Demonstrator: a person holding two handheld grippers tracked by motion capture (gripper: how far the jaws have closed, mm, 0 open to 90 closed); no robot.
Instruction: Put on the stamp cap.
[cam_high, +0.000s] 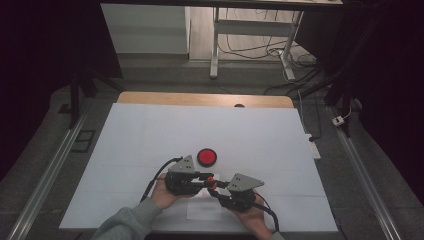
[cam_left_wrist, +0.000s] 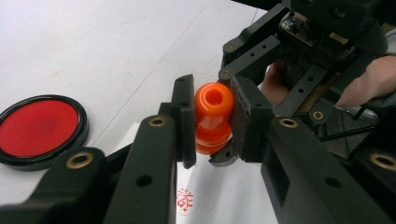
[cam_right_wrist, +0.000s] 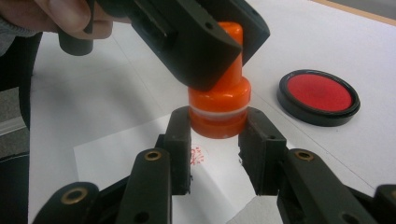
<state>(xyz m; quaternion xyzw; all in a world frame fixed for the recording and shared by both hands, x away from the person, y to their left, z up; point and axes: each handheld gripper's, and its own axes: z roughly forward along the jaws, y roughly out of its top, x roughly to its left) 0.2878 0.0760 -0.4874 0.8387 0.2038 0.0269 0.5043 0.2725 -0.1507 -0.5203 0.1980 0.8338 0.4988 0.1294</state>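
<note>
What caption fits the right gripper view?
Both grippers hold an orange stamp above stamped paper, red ink pad beside.

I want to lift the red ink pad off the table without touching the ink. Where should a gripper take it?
Grip the ink pad by its black raised rim, coming straight down with one jaw on each opposite side. It lies flat and open, so its sides are the only ink-free surfaces.
</note>
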